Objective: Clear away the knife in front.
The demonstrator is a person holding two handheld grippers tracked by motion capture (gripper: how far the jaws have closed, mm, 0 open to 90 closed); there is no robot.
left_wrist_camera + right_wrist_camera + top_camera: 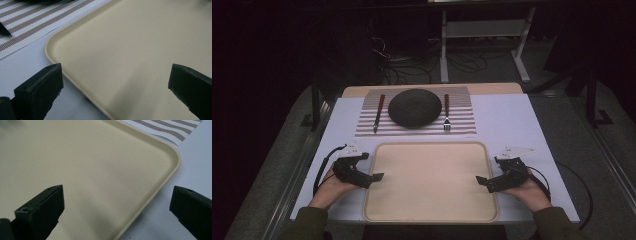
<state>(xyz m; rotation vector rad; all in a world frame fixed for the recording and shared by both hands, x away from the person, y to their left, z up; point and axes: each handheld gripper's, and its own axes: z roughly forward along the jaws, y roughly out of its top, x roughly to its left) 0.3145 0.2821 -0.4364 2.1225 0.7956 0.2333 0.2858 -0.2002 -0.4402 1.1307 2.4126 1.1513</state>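
A beige tray (430,200) lies empty at the near middle of the table. My left gripper (373,179) is at the tray's left rim, and in the left gripper view it (115,85) stands open, jaws straddling the rim (53,41). My right gripper (484,183) mirrors it at the right rim. In the right gripper view it (117,205) is open too, one jaw over the tray (95,162) and one over the white table cover (197,162). Neither holds anything.
Behind the tray a striped placemat (462,122) carries a dark round plate (414,107), a knife (378,112) on its left and a fork (446,112) on its right. White cover (512,120) spans the table. Cables and a rack stand on the floor beyond.
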